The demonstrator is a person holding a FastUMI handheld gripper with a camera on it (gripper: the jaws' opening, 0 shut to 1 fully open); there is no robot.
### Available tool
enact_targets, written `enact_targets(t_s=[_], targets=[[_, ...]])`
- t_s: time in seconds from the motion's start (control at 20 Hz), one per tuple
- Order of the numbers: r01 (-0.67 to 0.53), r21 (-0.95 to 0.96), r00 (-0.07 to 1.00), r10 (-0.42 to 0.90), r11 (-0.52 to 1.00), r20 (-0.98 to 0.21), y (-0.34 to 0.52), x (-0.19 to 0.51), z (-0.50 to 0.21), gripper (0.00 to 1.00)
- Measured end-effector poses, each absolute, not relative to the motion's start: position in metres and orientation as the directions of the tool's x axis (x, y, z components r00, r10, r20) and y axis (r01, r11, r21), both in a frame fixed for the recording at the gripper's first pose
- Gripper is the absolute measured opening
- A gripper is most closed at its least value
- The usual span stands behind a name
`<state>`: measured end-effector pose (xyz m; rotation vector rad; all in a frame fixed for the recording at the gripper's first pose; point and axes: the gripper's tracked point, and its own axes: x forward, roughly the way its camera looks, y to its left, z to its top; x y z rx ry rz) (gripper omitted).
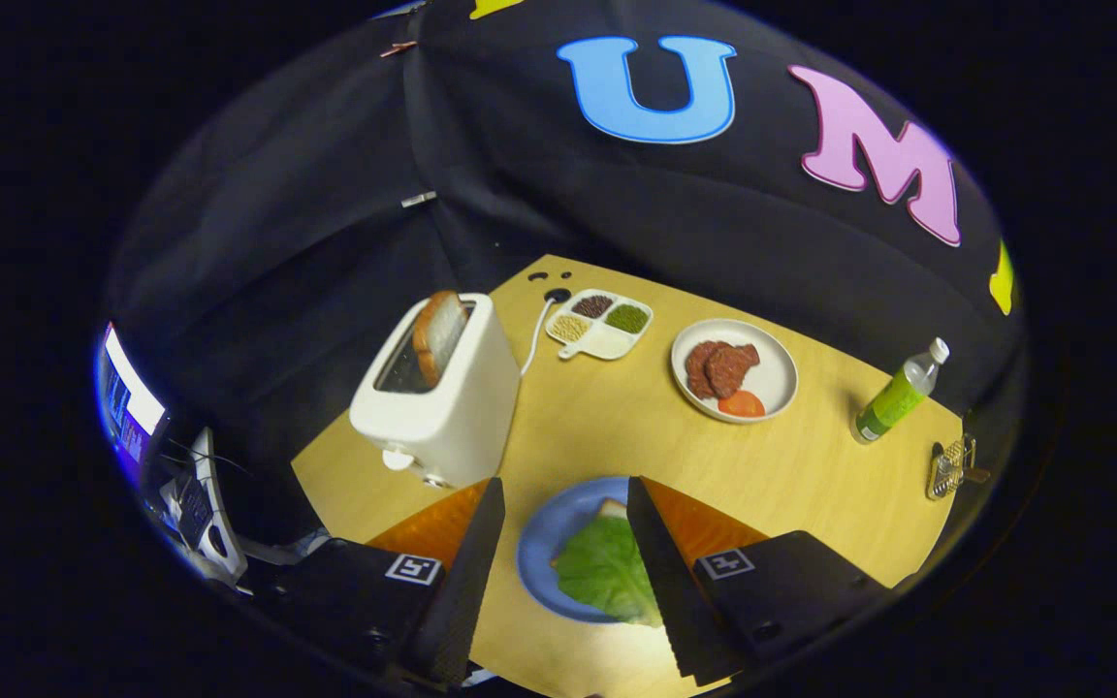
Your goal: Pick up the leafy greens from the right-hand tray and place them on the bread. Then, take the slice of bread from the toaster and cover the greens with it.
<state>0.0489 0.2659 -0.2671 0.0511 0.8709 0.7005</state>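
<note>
Tool [558, 504] open, empty, w/ greens [605, 572] on bread [611, 508] betw. fingers.

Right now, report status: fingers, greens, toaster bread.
Gripper open, fingers empty above the blue plate. Leafy greens already on the bread. Second slice upright in the toaster, nothing blocking it.

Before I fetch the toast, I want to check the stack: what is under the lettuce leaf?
A bread slice lies under the lettuce leaf, on the blue plate. One corner shows; the rest is covered. The open fingers hold nothing.
</note>
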Motion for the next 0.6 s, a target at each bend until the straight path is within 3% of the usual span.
enact_targets(t_s=[0.25,0.6], targets=[[-0.551,0.354,0.431,0.621,0.756,-0.655,0.336,0.08,-0.233,0.8],[-0.558,0.37,0.37,0.621,0.743,-0.691,0.422,0.103,-0.247,0.81]])
